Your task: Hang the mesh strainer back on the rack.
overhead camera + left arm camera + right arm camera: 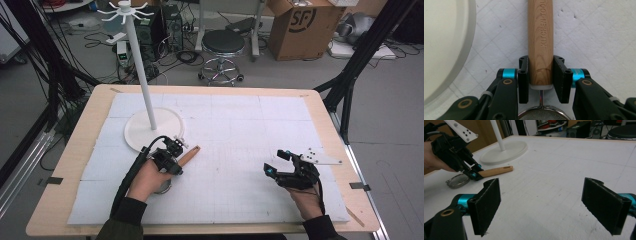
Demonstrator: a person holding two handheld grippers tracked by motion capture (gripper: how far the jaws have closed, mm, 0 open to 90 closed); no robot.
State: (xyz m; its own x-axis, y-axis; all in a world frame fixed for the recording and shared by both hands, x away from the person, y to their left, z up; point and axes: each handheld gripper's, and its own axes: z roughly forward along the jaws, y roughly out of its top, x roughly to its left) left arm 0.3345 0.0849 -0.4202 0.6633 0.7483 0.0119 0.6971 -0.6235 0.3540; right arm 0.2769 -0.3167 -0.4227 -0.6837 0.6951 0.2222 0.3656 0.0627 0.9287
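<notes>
left gripper [540, 77] fingers pinch strainer [457, 180] wooden handle | right gripper [549, 205] fingers spread, empty

White gridded mat [235, 150] on a pale wood worktop [85, 125]; white stand [152, 127] far left; light-brown wooden handle [540, 45]; black tongs [541, 205] with turquoise joints; brown box [305, 27] far right.
</notes>
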